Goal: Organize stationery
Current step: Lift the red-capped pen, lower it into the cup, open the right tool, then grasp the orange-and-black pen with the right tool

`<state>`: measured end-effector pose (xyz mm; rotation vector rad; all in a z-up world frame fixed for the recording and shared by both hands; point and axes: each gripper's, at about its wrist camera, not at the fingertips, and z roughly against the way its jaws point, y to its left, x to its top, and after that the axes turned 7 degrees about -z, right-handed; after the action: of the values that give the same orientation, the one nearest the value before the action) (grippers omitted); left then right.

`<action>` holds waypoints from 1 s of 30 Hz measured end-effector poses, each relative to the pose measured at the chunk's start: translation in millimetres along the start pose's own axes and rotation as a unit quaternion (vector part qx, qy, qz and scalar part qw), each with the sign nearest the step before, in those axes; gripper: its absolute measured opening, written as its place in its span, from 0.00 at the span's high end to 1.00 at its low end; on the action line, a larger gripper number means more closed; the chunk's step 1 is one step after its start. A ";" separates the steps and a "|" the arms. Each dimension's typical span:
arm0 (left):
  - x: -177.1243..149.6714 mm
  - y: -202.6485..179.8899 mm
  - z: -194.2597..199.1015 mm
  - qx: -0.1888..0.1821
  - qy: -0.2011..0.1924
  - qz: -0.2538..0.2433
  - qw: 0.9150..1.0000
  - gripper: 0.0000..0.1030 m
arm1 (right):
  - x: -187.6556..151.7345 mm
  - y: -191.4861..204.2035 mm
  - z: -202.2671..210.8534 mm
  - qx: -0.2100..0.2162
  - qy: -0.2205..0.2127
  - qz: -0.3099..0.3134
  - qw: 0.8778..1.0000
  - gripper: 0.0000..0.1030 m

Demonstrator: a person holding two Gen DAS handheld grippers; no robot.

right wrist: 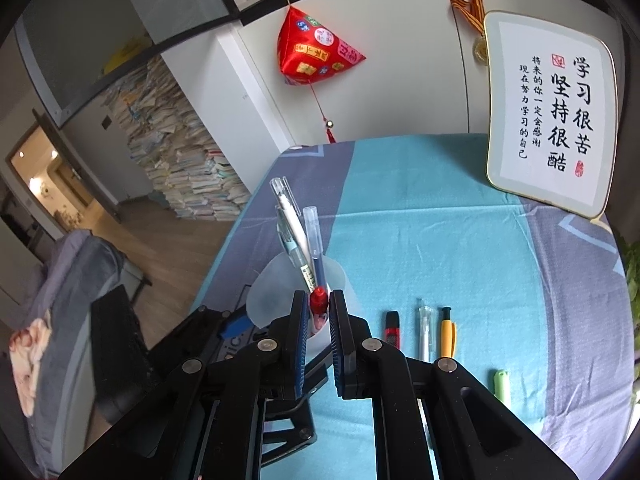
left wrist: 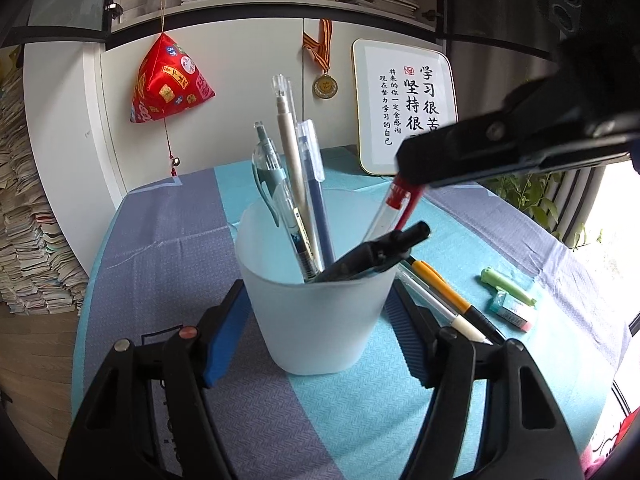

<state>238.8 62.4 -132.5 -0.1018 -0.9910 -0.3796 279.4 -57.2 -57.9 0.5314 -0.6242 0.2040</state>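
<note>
Blue tablecloth (left wrist: 168,240); left claw (left wrist: 320,320) clamps cup (left wrist: 316,320), right claw (right wrist: 319,316) grips red pen (right wrist: 319,300).

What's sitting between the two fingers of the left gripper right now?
The frosted pen cup, seen in the left wrist view; the left gripper straddles it.

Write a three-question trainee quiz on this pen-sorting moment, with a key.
1. True or false: the right gripper is shut on the red-capped pen.
2. What stands between the left gripper fingers?
A. the frosted cup
B. a book
C. a ruler
3. Fill in: the orange pen lies on the ____ beside the cup.

Key: 1 true; 2 A; 3 tablecloth.
</note>
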 end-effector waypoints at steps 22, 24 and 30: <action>-0.7 -2.6 -1.4 0.012 0.006 -0.013 1.000 0.34 | -18.8 -96.0 -46.1 -0.140 0.076 -0.071 0.985 0.89; -0.7 -2.9 -1.4 0.012 0.006 -0.014 1.000 0.34 | -17.5 -96.6 -49.7 -0.146 0.077 -0.068 0.984 0.89; -0.9 -2.8 -2.4 0.012 0.009 -0.014 1.000 0.34 | -13.9 -97.2 -62.8 -0.152 0.090 -0.064 0.982 0.89</action>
<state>239.2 59.4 -134.7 -0.0639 -0.9792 -0.3932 332.5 -106.6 -149.2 0.2523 -0.4333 0.0322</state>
